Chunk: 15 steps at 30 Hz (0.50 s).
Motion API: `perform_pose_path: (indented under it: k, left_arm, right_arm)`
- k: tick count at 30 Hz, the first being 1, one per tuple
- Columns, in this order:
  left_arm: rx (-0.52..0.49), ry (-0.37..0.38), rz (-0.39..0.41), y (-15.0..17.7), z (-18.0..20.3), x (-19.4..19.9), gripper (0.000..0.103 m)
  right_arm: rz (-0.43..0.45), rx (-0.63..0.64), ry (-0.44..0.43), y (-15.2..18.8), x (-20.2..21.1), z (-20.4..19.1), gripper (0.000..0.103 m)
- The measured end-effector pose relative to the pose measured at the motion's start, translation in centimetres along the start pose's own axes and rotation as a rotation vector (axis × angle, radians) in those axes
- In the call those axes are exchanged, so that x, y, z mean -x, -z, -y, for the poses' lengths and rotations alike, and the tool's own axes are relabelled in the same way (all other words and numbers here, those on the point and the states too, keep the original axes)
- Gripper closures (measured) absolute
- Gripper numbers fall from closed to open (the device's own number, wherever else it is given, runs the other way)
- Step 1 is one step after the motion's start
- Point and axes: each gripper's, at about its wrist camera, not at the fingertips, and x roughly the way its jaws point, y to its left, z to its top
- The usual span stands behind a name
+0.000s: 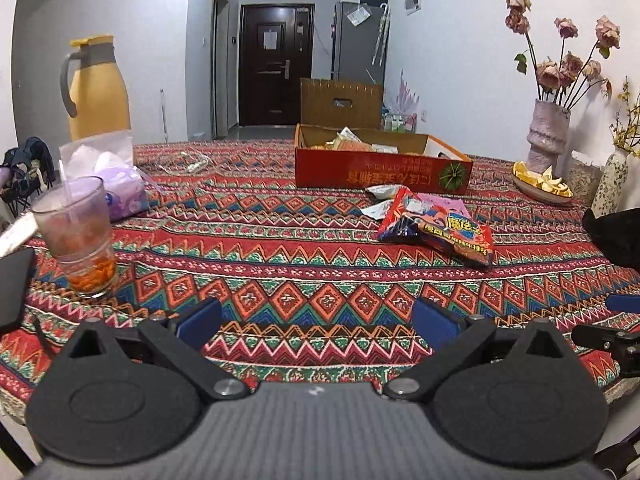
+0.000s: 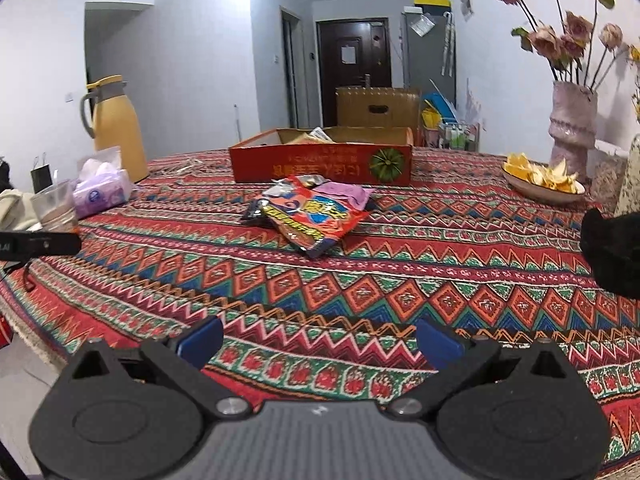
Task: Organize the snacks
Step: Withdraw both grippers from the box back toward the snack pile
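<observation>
Left hand-held gripper (image 1: 316, 322): jaws spread wide, blue pads empty, held low over the near edge of the worktop (image 1: 280, 248). Right hand-held gripper (image 2: 319, 338): likewise spread, nothing between its pads.

Task items: a small heap of snack packets (image 2: 310, 216) lies on the worktop, just in front of the red cardboard box (image 2: 322, 162) at the far side. The topmost packet, red and blue glossy film with yellow lettering, is flat and crinkled; its long axis runs diagonally, from far-left to near-right as the right wrist view shows it. A pink packet and a silvery one lie partly beneath it. The box is open-topped and already holds several packets.

Governing relation: from the right gripper the heap lies almost straight ahead; from the left gripper it lies ahead and well to the right (image 1: 436, 226). The right gripper appears better placed.

Other findings: woven cloth with zigzag pattern covers the worktop; a glass (image 1: 78, 236) stands near left; a dish of peel (image 2: 542, 180) far right.
</observation>
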Motion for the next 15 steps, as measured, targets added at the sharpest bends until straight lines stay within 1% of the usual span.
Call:
perform_pose_path:
  k: [5, 8, 12, 15]
  left_arm:
    - [-0.012, 0.021, -0.016, -0.7, 0.4, -2.1, 0.0]
    - [-0.016, 0.033, -0.03, -1.2, 0.7, -3.7, 0.0]
    - [-0.043, 0.059, -0.043, -2.4, 1.4, -5.9, 0.0]
    - [-0.086, 0.064, -0.024, -3.9, 2.0, -7.8, 0.0]
  right_arm:
    - [-0.015, -0.009, 0.025, -0.8, -1.6, 1.1, 0.0]
    - [-0.021, 0.007, 0.051, -1.8, -3.0, 1.9, 0.0]
    - [-0.008, 0.063, 0.075, -4.4, -5.3, 3.1, 0.0]
    - [-0.028, 0.106, 0.109, -6.6, -7.9, 3.9, 0.0]
